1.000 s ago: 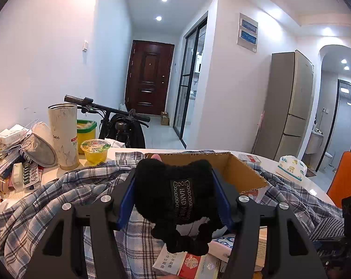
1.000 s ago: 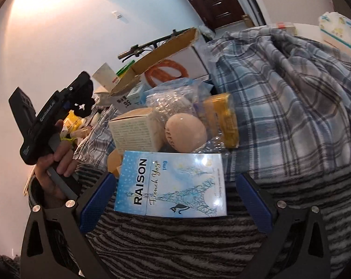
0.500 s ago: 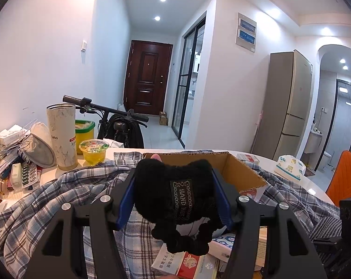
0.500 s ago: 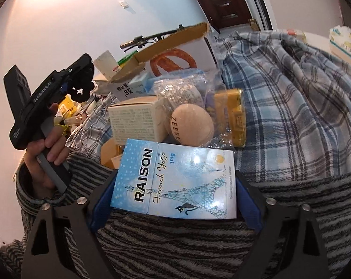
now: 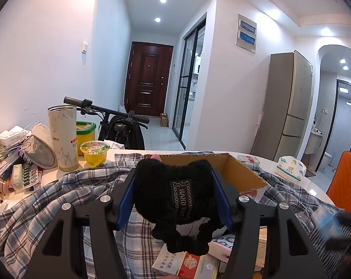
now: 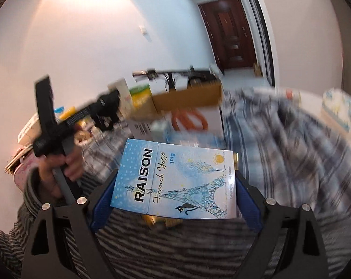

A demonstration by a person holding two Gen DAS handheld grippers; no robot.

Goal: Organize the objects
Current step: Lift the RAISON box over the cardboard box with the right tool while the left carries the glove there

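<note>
Left wrist view: we are holding over the cardboard box on the bench, left gripper jaws clamped on the black knit item; right gripper jaws are pinching the blue carton, which may slip if swung.

Beyond the worktop, a dark brown door closes the hallway, a bicycle leans by the white wall, a tall beige refrigerator stands to the right, and an orange chair sits at the edge.
</note>
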